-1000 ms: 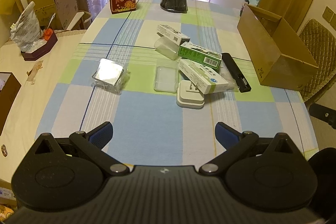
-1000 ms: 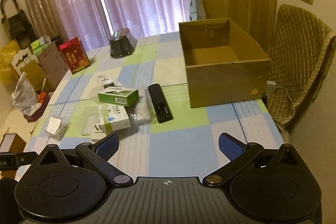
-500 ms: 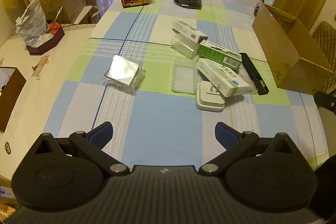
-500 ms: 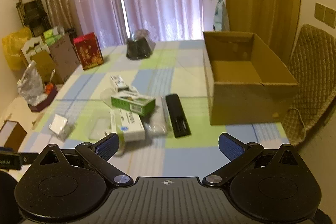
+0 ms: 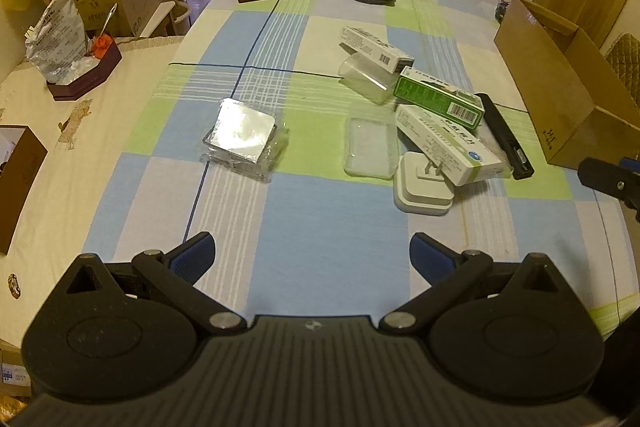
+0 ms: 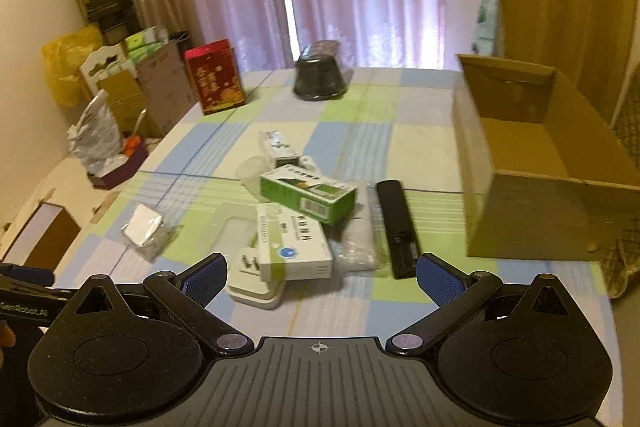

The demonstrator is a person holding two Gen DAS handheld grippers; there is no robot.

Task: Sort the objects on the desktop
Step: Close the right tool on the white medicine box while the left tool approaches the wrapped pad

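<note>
Left gripper [image 5: 312, 253]: fingers apart, holding nothing, above the near counter [image 5: 320, 219]. Right gripper [image 6: 322, 275]: fingers apart, empty. At 1 o'clock of the left gripper lies the clutter: white charger [image 5: 424, 187], white medicine box [image 5: 448, 145], green box [image 5: 438, 97], black remote [image 5: 506, 137]. Foil packet [image 5: 240, 133] at 11 o'clock. Open cardboard box [image 6: 540, 155] at 2 o'clock, far right.

Both wrist views overlook the table [image 5: 320, 219], sharing the box pile [image 6: 296, 219]

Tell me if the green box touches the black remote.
Apart. The right wrist view shows tablecloth and clear wrapping between the green box and the remote.
</note>
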